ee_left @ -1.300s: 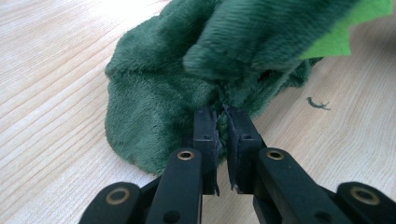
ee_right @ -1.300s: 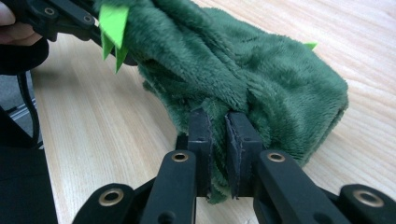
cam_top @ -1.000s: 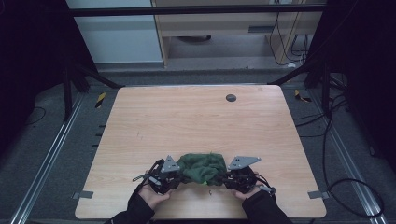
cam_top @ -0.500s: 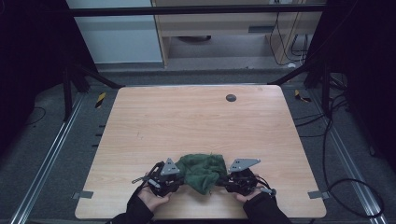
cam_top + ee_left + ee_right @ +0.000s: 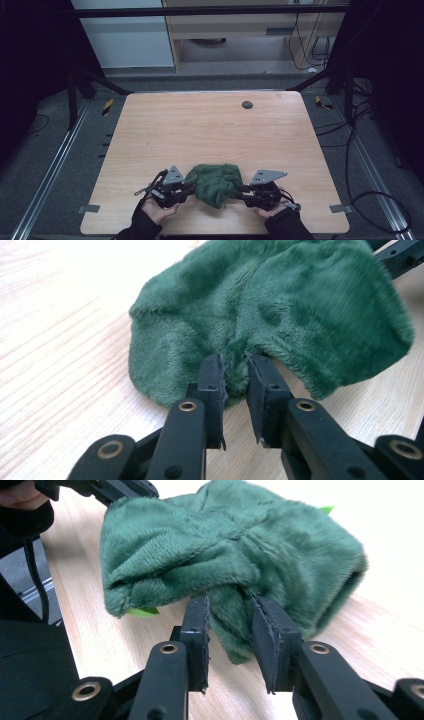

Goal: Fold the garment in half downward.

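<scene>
Evidently both sets of jaws had just been opening, cloth between them, unpinched; green cloth (image 5: 216,182) lay bunched at the counter's (image 5: 210,130) six o'clock edge. Withdraw each gripper straight back, avoiding snags.

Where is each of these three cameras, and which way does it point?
High view: above the near edge, facing forward and down on the table; both hands, the left tool and right tool show.
Left gripper view: on the left tool, along its two black jaws, which have just been opening, into the cloth.
Right gripper view: on the right tool, jaws also just opening, cloth between; the other tool far off.
Shared: all three show the green cloth.
</scene>
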`<control>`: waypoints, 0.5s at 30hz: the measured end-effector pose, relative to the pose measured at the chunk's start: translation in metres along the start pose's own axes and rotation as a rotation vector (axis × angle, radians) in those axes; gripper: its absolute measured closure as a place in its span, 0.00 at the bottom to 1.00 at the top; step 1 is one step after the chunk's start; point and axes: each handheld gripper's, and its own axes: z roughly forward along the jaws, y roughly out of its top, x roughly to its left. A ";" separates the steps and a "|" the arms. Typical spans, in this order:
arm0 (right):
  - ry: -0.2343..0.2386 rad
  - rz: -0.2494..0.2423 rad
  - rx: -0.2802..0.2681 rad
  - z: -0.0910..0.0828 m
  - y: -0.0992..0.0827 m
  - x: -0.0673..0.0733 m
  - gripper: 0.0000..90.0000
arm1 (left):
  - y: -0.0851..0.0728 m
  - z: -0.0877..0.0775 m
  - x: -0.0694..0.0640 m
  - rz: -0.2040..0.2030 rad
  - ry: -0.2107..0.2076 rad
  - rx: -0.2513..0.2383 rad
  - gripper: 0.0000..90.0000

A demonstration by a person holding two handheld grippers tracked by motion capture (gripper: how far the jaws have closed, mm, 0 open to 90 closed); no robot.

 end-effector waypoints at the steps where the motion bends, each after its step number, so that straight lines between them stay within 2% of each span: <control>1: -0.004 0.007 -0.009 -0.003 0.001 -0.001 0.76 | 0.001 -0.002 0.001 -0.001 0.004 -0.006 0.85; 9: -0.021 0.003 -0.058 -0.005 0.011 -0.002 0.79 | 0.011 -0.013 0.005 -0.056 0.016 -0.061 0.82; 15: -0.031 0.009 -0.087 0.003 0.023 -0.001 0.84 | 0.018 -0.008 -0.003 -0.055 0.004 -0.064 0.81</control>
